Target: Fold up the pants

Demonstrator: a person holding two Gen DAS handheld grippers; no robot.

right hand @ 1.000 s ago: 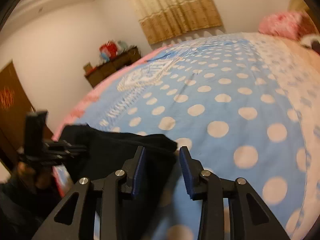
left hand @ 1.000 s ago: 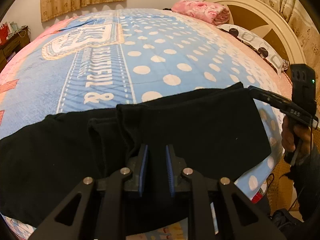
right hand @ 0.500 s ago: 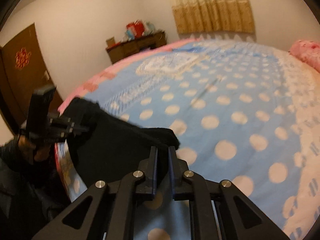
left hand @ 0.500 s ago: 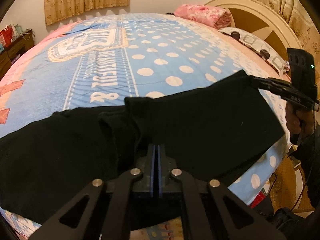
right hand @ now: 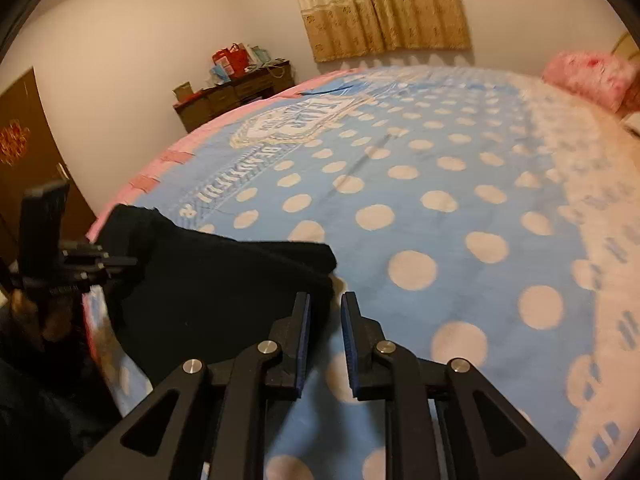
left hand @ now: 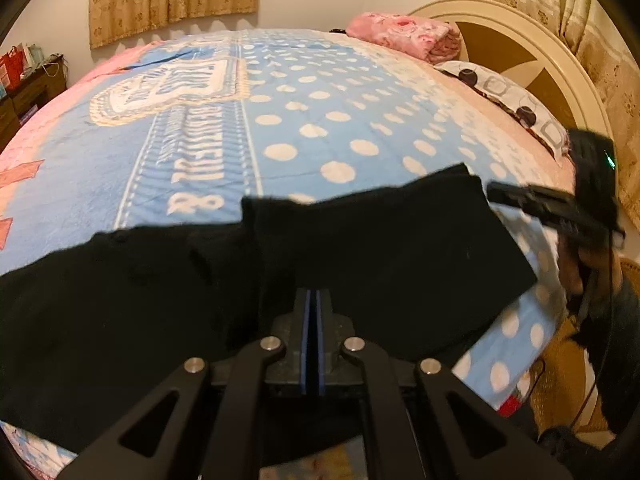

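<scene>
Black pants (left hand: 380,248) lie partly folded along the near edge of the bed. In the left wrist view my left gripper (left hand: 313,300) is shut on the pants' near edge. The right gripper (left hand: 496,196) shows at the far right corner of the pants, just off the cloth. In the right wrist view my right gripper (right hand: 324,304) is open, its left finger beside the pants' corner (right hand: 224,280), holding nothing. The left gripper (right hand: 128,260) shows at the far left, at the pants' other end.
The bed has a blue polka-dot blanket (left hand: 320,120). A pink folded blanket (left hand: 404,36) and a patterned pillow (left hand: 504,96) lie by the headboard (left hand: 520,40). A wooden dresser (right hand: 232,96) stands by the far wall, a door (right hand: 24,152) at left.
The left gripper closed on the pants' near edge and stays shut. The right gripper closed at the pants' corner half a second ago and has now opened, free of the cloth.
</scene>
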